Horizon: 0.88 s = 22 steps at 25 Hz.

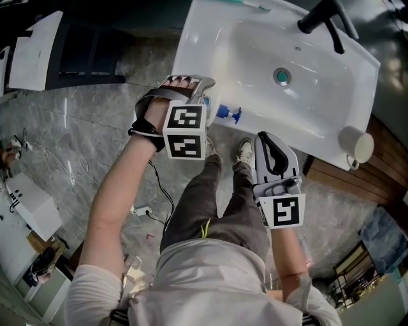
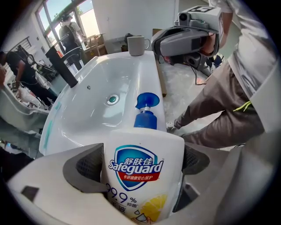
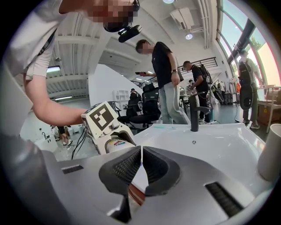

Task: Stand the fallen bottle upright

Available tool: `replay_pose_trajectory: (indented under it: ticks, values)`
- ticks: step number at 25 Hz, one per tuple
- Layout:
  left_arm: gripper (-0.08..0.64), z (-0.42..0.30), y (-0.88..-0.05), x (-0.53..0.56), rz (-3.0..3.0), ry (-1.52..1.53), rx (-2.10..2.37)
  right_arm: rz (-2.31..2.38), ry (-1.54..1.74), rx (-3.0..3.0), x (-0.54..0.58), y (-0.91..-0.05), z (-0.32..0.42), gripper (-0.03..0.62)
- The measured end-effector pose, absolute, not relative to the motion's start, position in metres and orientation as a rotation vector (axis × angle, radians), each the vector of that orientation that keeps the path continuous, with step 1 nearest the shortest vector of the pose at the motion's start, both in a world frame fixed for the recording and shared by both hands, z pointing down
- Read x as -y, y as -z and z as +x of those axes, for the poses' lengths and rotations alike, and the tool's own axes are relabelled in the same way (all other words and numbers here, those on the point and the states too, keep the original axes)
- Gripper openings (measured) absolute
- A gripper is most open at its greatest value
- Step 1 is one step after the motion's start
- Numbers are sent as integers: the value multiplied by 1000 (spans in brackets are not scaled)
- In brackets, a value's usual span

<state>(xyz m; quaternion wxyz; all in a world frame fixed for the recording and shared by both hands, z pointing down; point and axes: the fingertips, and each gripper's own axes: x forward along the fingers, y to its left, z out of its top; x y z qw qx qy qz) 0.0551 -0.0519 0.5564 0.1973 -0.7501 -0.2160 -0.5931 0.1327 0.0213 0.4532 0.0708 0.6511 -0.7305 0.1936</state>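
Well, my left gripper's (image 2: 140, 165) jaws squeeze the white soap bottle (image 2: 142, 145), its blue pump (image 2: 147, 110) pointing along the sink's (image 2: 88, 118) rim. My right gripper's (image 3: 141, 165) jaws are pressed together, holding nothing. A white cup (image 2: 137, 45) stands on the sink's corner. Grey floor (image 1: 95, 114) lies below.

— How much of the bottle (image 2: 142, 171) can you see?
— Not all of it. In the left gripper view its base runs off the lower edge, and the fingers (image 2: 85, 169) cover part of its sides. In the head view the left gripper (image 1: 203, 97) hides everything but the blue pump (image 1: 228, 114).
— The cup (image 3: 271, 151)?
— Cut by the right edge of the right gripper view. The faucet (image 1: 322, 16) is clipped at the head view's top.
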Motion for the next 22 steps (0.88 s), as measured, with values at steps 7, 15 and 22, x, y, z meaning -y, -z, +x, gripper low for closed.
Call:
replay_pose_trajectory:
  ticks: [7,15,22]
  values:
    - [532,55,-560,52,-2091,1656,610,1961,-586,2193,-21,-457,133,41]
    - [531,55,-556,52,-2111,1594,580,1966,-589,2185,-24,-456,133,41]
    - [531,58,-554,51,-2156,1565,537,1965,-587,2180,-28,-457,130,40]
